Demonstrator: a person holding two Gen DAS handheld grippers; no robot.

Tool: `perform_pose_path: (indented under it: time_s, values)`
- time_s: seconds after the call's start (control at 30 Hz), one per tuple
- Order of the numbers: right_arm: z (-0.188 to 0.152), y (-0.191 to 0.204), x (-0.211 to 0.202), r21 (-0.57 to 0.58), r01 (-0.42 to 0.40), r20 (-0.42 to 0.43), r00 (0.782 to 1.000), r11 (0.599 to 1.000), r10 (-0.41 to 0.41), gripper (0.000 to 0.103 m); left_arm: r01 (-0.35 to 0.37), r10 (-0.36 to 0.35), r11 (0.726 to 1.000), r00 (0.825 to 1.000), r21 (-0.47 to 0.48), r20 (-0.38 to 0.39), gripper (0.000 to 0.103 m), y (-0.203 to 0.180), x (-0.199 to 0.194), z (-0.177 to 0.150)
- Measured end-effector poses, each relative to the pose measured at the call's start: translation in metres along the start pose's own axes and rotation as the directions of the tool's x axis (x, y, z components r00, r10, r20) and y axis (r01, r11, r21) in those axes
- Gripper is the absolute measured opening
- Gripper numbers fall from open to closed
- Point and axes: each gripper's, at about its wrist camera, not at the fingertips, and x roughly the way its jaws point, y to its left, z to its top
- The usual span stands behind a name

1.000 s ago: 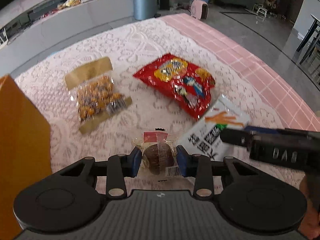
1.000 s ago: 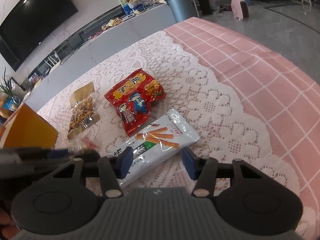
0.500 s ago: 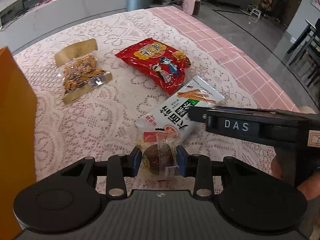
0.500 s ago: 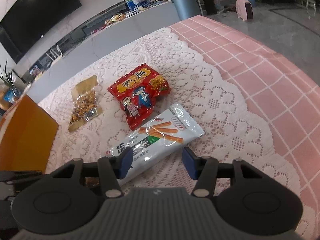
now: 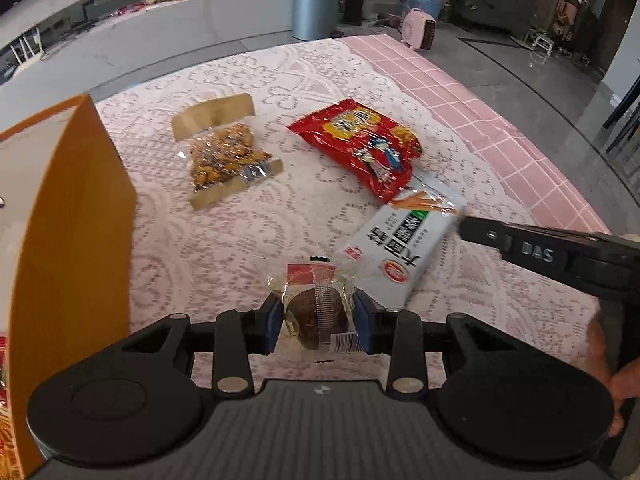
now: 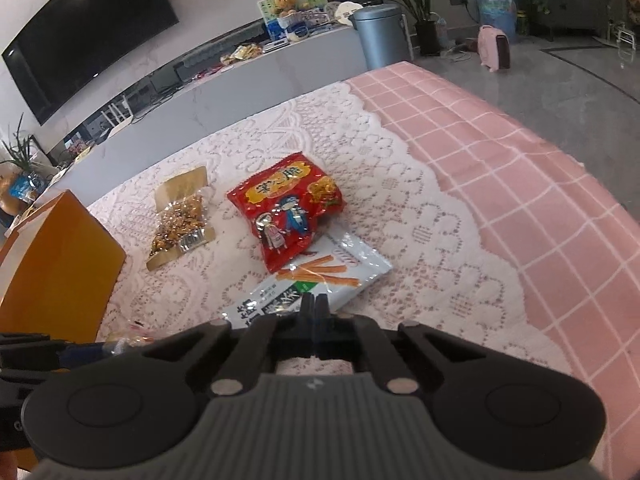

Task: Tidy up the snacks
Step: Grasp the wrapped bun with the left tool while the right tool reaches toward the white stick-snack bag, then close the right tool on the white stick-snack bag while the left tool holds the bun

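gripping a small wrapped brown cake, the left gripper has its blue pads clamped on either side of the clear wrapper, lifted above the lace-covered counter. right gripper fingers are pressed together on the near edge of the white stick-snack packet; in the left wrist view its black finger reaches in from the right to the packet's long side. fingers of a hand show at the right edge of that view, on the right gripper's handle.

white packet lies flat on the lace, its far end tucked under or touching the corner of the red chip bag; cannot tell which. red bag sits mid-counter, cartoon figures face up. clear bag of golden nuts with kraft-paper ends lies left of the red bag, well apart from it. orange box stands at the left edge of the counter, open top, near the nut bag but not touching. pink checked cloth covers the right part of the counter beyond the lace.
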Motion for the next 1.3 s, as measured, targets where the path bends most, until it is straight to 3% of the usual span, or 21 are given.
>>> perform_pose_path:
  time_s: [0.2, 0.37, 0.47, 0.5, 0.53, 0.7, 0.8, 0.9, 1.1, 1.3]
  values:
    - [0.001, -0.024, -0.007, 0.135, 0.067, 0.008, 0.998, 0.989, -0.068, 0.000, -0.021, 0.022, 1.000, 1.000, -0.007, 0.022, 0.041, -0.001, 0.005, 0.011]
    - [0.001, -0.044, -0.002, 0.277, -0.053, -0.020, 0.998, 0.959, 0.061, 0.000, -0.036, 0.035, 0.999, 0.998, 0.020, 0.058, 0.042, -0.003, 0.012, 0.019]
    - [0.000, -0.036, 0.004, 0.255, -0.062, -0.039, 0.996, 0.965, 0.074, 0.008, -0.037, 0.037, 0.999, 0.998, 0.004, 0.054, 0.042, 0.003, 0.022, 0.024]
    - [0.000, -0.034, 0.005, 0.248, -0.067, -0.041, 0.996, 0.966, 0.080, 0.018, -0.033, 0.033, 0.999, 0.998, -0.001, 0.053, 0.042, 0.005, 0.025, 0.025]
    - [0.000, -0.030, 0.006, 0.237, -0.068, -0.041, 0.996, 0.969, 0.080, 0.034, -0.031, 0.031, 1.000, 0.998, -0.001, 0.052, 0.041, 0.006, 0.028, 0.026]
    - [0.004, -0.016, 0.013, 0.216, -0.054, -0.020, 0.998, 0.975, 0.060, 0.054, -0.073, 0.073, 0.997, 0.995, -0.002, 0.063, 0.041, 0.011, 0.029, 0.024]
    - [0.005, 0.000, 0.024, 0.226, 0.018, -0.047, 0.999, 0.974, -0.007, 0.057, -0.125, 0.126, 0.992, 0.990, -0.015, 0.066, 0.041, 0.019, 0.025, 0.025]
    - [0.007, 0.023, 0.032, 0.178, 0.125, -0.048, 0.992, 0.976, -0.118, 0.062, -0.115, 0.120, 0.992, 0.988, -0.059, 0.092, 0.041, 0.032, 0.016, 0.028]
    - [0.007, 0.053, 0.048, 0.149, 0.229, -0.058, 0.973, 0.962, -0.222, 0.069, -0.102, 0.117, 0.988, 0.984, -0.112, 0.137, 0.042, 0.050, 0.004, 0.034]
    - [0.009, 0.071, 0.063, 0.120, 0.312, -0.058, 0.950, 0.942, -0.307, 0.085, -0.090, 0.114, 0.986, 0.980, -0.142, 0.166, 0.041, 0.060, -0.003, 0.035]
